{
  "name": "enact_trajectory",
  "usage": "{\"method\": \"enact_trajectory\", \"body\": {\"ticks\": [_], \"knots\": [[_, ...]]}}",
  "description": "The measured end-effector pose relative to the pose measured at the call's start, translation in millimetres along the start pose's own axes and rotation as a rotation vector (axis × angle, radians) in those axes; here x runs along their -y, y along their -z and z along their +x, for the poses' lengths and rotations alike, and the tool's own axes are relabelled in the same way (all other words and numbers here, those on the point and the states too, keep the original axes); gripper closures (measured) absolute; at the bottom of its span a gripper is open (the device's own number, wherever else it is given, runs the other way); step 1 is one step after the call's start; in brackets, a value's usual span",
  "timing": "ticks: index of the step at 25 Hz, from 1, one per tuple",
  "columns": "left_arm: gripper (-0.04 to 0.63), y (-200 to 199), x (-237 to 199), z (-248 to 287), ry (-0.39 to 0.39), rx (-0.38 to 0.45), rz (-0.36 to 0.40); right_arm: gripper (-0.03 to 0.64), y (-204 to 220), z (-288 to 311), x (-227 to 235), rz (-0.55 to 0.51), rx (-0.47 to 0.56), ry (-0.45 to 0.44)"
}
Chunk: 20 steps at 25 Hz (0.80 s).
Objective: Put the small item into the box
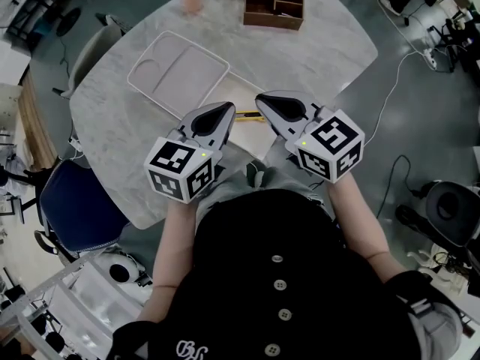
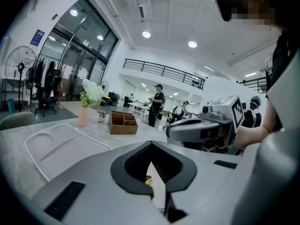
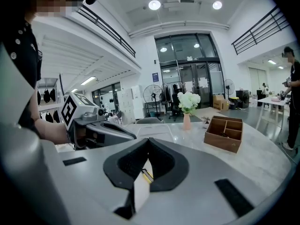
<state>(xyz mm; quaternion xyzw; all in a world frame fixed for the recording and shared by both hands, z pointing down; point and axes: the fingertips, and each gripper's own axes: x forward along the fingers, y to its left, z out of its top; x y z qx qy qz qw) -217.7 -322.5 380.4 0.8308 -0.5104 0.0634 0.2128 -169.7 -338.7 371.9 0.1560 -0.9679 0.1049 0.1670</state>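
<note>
A pale marble worktop (image 1: 330, 51) is seen from above, with the person's dark buttoned top filling the bottom of the head view. At far left a blue chair (image 1: 75, 201) stands beside the worktop's edge. Further right, a shallow white tray (image 1: 178, 73) with moulded compartments lies on the worktop, and a pink vase (image 1: 192, 2) of flowers stands beyond it at the far edge.

The left gripper (image 1: 225, 111) is held low over the near part of the worktop, by the tray's near corner. Its fingers (image 2: 126, 168) are pressed together at the tips and pinch nothing.

The small item (image 1: 247, 115), yellow with a dark part, lies flat on the worktop between the two gripper tips. It shows through the gap behind each pair of fingers, and neither pair holds it.

The right gripper (image 1: 262, 100) sits just right of the item, angled in toward the left one. Its fingers (image 3: 164, 165) are also closed tip to tip, empty.

A wooden box (image 1: 272, 19) with open compartments stands at the far edge, well apart from the item.
</note>
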Motion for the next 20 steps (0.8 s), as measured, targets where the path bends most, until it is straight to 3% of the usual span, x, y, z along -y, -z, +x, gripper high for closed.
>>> {"method": "enact_trajectory", "body": {"ticks": [6,11,20], "knots": [[0.578,1,0,3,-0.003,0.001,-0.008,0.615,2,0,2,0.012,0.012,-0.014],[0.578,5,7,5,0.018,-0.023,0.031,0.615,8,-3,2,0.026,0.005,-0.006],[0.578,11,10,5,0.025,-0.029,-0.010,0.615,19,-4,-5,0.029,-0.022,-0.028]]}}
